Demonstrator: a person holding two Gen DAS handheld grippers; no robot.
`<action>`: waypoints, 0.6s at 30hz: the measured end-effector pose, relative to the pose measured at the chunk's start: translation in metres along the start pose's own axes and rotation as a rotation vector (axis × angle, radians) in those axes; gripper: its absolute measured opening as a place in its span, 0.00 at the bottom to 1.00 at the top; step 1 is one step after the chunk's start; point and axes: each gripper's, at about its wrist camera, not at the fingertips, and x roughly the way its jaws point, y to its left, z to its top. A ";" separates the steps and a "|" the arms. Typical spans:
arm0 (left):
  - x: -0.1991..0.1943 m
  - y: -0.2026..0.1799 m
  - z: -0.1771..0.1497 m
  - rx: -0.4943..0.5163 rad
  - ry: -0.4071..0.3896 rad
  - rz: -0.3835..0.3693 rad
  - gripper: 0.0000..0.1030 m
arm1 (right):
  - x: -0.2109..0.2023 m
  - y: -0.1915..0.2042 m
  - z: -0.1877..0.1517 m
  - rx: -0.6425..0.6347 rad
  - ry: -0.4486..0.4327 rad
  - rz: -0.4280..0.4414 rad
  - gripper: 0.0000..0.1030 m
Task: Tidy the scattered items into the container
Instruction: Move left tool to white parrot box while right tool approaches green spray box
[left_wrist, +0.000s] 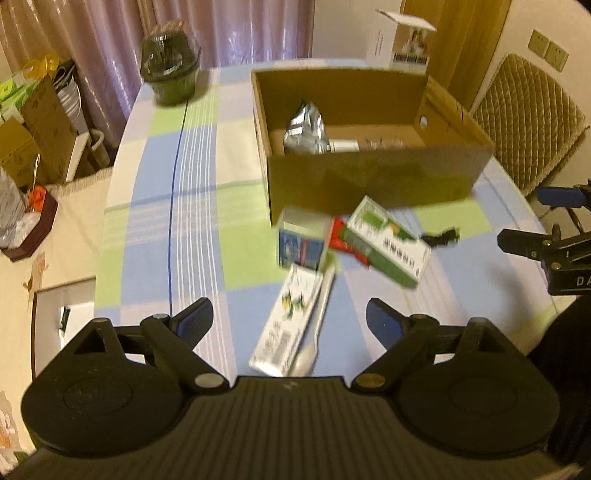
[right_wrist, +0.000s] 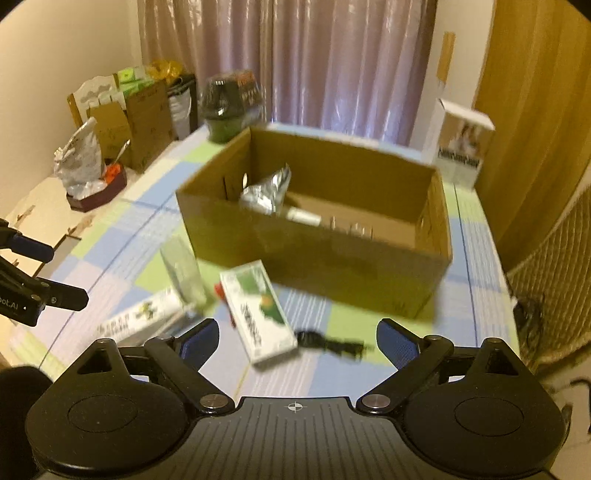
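A brown cardboard box (left_wrist: 369, 181) (right_wrist: 332, 273) stands on the checked tablecloth and holds a silver foil pouch (left_wrist: 306, 129) (right_wrist: 266, 192) and a small white item. In front of it lie a green-and-white carton (left_wrist: 388, 243) (right_wrist: 258, 314), a long white toothpaste box (left_wrist: 291, 321) (right_wrist: 144, 317), a blue box (left_wrist: 301, 243), a red packet (left_wrist: 347, 243) and a small black item (left_wrist: 443, 236) (right_wrist: 328, 343). My left gripper (left_wrist: 290, 325) is open and empty above the toothpaste box. My right gripper (right_wrist: 297, 341) is open and empty above the green carton and black item.
A dark green lidded tub (left_wrist: 170, 70) (right_wrist: 229, 107) stands at the table's far left. A white product box (left_wrist: 402, 44) (right_wrist: 461, 147) stands behind the cardboard box. A padded chair (left_wrist: 528, 122) is on the right. Boxes and bags (right_wrist: 122, 122) clutter the left.
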 end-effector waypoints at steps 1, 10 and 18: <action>0.002 -0.001 -0.006 0.000 0.007 -0.002 0.86 | 0.000 0.000 -0.005 0.003 0.009 0.002 0.95; 0.012 -0.008 -0.039 0.038 0.046 -0.003 0.90 | -0.001 -0.006 -0.035 0.028 0.066 0.020 0.95; 0.015 0.001 -0.042 0.053 0.054 -0.012 0.91 | 0.002 -0.002 -0.041 0.037 0.079 0.038 0.95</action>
